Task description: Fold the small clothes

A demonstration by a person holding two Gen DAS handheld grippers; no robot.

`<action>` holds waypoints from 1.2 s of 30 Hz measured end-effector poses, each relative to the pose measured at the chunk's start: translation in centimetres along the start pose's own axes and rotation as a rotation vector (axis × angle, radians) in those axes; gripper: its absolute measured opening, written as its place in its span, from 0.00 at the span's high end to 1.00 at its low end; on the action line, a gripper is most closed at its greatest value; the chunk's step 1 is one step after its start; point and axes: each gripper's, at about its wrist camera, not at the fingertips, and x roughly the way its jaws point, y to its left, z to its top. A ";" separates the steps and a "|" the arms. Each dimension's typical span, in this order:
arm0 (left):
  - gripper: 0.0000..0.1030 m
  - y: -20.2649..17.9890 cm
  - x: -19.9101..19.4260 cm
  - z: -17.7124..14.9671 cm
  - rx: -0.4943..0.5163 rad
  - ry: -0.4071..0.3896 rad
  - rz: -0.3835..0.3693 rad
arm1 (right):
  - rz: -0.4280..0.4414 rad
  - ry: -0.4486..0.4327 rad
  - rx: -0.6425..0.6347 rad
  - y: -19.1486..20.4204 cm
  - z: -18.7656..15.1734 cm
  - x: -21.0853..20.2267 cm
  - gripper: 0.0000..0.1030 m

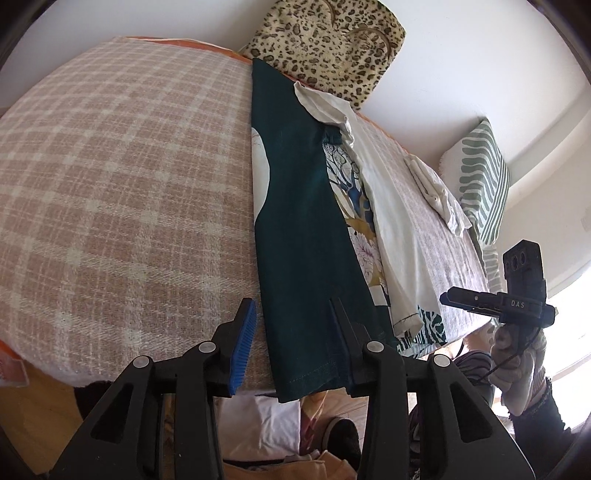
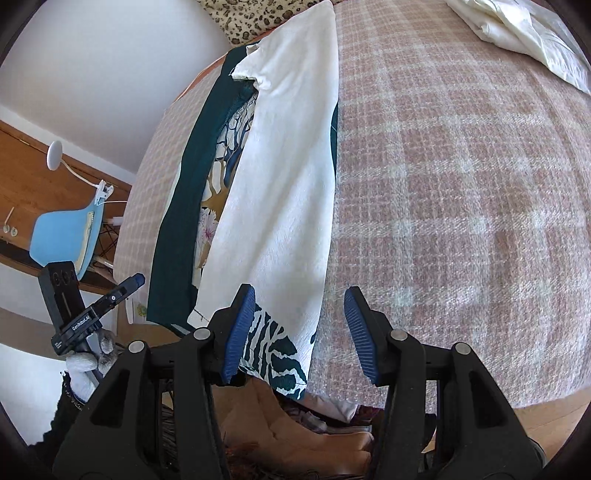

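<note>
A dark green printed garment [image 1: 303,221] lies lengthwise on the plaid blanket [image 1: 122,184], both long sides folded inward; the right fold shows its white inside [image 1: 395,221]. Its hem hangs over the near edge. My left gripper [image 1: 291,321] is open, its jaws astride the green hem corner without closing on it. In the right wrist view the garment [image 2: 184,206] with its white fold [image 2: 284,184] lies left of centre. My right gripper [image 2: 299,332] is open over the zebra-print hem corner [image 2: 277,350]. Each gripper shows in the other view, the right one [image 1: 448,297] and the left one [image 2: 136,278].
A crumpled white cloth [image 1: 436,188] lies farther along the blanket, also in the right wrist view [image 2: 524,33]. A leopard-print cushion [image 1: 328,40] and a green striped pillow [image 1: 484,177] lean on the wall. A blue chair [image 2: 62,236] and wooden desk stand left. Clothes lie on the floor below.
</note>
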 end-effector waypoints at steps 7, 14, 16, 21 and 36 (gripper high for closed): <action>0.64 0.1 0.2 -0.9 -0.007 0.016 -0.001 | 0.041 0.001 -0.021 0.8 -1.9 0.1 0.48; 0.64 -0.2 0.7 -1.7 0.007 0.039 -0.005 | 0.033 0.001 -0.012 0.4 -2.6 0.5 0.48; 0.64 -0.3 0.7 -1.8 0.014 0.043 -0.008 | 0.045 0.002 -0.013 0.3 -3.1 0.7 0.48; 0.66 -0.3 0.8 -1.8 0.003 0.047 -0.025 | 0.065 -0.010 -0.020 0.6 -3.6 0.8 0.48; 0.96 -1.5 0.8 -2.3 0.091 0.028 -0.031 | 0.079 0.020 -0.040 1.4 -3.5 2.3 0.94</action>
